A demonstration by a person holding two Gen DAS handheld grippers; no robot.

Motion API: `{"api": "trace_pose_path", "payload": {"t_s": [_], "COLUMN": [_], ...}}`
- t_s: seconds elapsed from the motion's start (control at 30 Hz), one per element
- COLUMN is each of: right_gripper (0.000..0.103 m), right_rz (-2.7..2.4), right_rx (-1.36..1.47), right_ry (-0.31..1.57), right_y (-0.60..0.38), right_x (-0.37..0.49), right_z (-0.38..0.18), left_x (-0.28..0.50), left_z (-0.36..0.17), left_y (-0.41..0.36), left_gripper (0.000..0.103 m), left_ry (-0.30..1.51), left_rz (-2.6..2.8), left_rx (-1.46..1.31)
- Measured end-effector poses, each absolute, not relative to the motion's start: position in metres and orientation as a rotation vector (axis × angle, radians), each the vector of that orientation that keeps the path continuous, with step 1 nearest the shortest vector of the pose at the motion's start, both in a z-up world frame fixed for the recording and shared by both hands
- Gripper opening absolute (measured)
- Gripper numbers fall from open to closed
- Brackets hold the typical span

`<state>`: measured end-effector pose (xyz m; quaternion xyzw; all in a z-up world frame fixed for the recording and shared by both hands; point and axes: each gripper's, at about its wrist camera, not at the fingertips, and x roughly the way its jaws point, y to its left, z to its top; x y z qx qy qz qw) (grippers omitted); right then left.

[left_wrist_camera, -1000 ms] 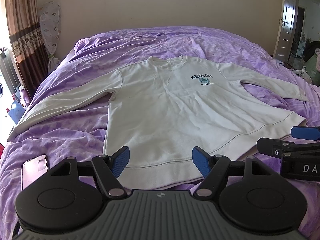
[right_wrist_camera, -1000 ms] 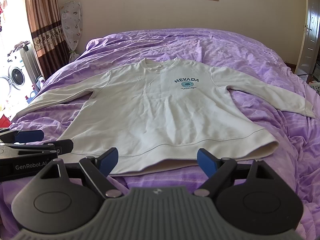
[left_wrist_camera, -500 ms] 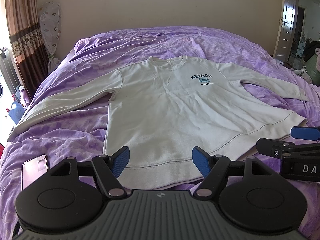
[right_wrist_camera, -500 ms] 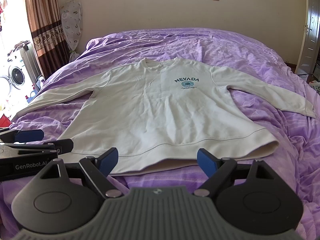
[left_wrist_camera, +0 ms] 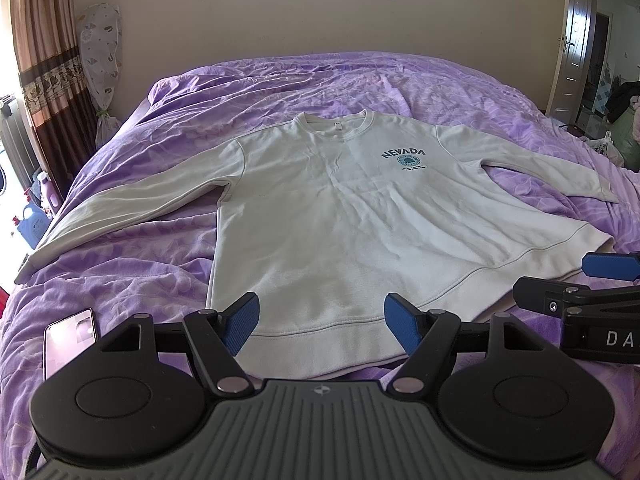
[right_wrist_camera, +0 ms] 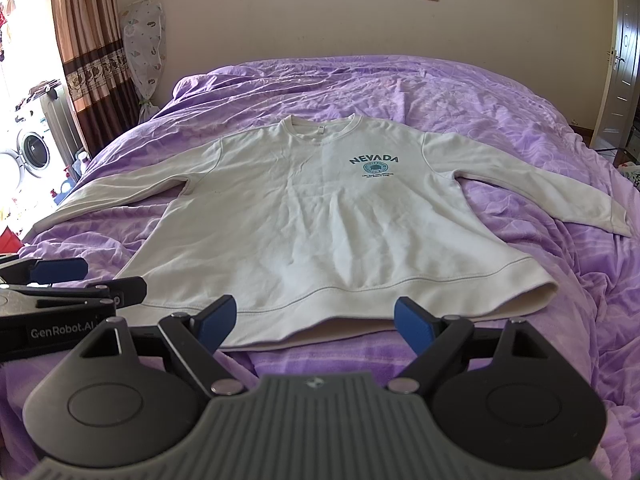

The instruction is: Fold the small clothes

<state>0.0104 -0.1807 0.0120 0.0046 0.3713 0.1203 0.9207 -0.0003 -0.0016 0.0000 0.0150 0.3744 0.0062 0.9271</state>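
A cream long-sleeved sweatshirt (left_wrist_camera: 340,220) with a teal "NEVADA" print lies flat and face up on the purple bed, both sleeves spread out; it also shows in the right wrist view (right_wrist_camera: 320,220). My left gripper (left_wrist_camera: 322,320) is open and empty, just above the near hem. My right gripper (right_wrist_camera: 316,320) is open and empty, also at the near hem, to the right of the left one. The right gripper's fingers show at the right edge of the left wrist view (left_wrist_camera: 580,292), and the left gripper's fingers at the left edge of the right wrist view (right_wrist_camera: 72,276).
The purple bedspread (left_wrist_camera: 140,280) is wrinkled. A phone (left_wrist_camera: 70,340) lies on it at the near left. A curtain (right_wrist_camera: 92,60), a washing machine (right_wrist_camera: 28,152) and bottles stand left of the bed. A door (left_wrist_camera: 572,40) is at the right.
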Motion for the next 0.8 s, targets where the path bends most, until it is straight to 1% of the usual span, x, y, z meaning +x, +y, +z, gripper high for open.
{"api": "trace_pose_path", "payload": {"t_s": [0.8], "right_gripper": [0.082], "right_rz": [0.25], "right_rx": [0.01], "right_ry": [0.765], "right_y": [-0.1791], "right_x": [0.0109], "right_z": [0.0108], "left_x": [-0.0001], "left_z": [0.0], "left_y": [0.0044], "left_gripper": [0.084], "left_ry": [0.767], "left_rz": [0.013], "left_rx": [0.037]}}
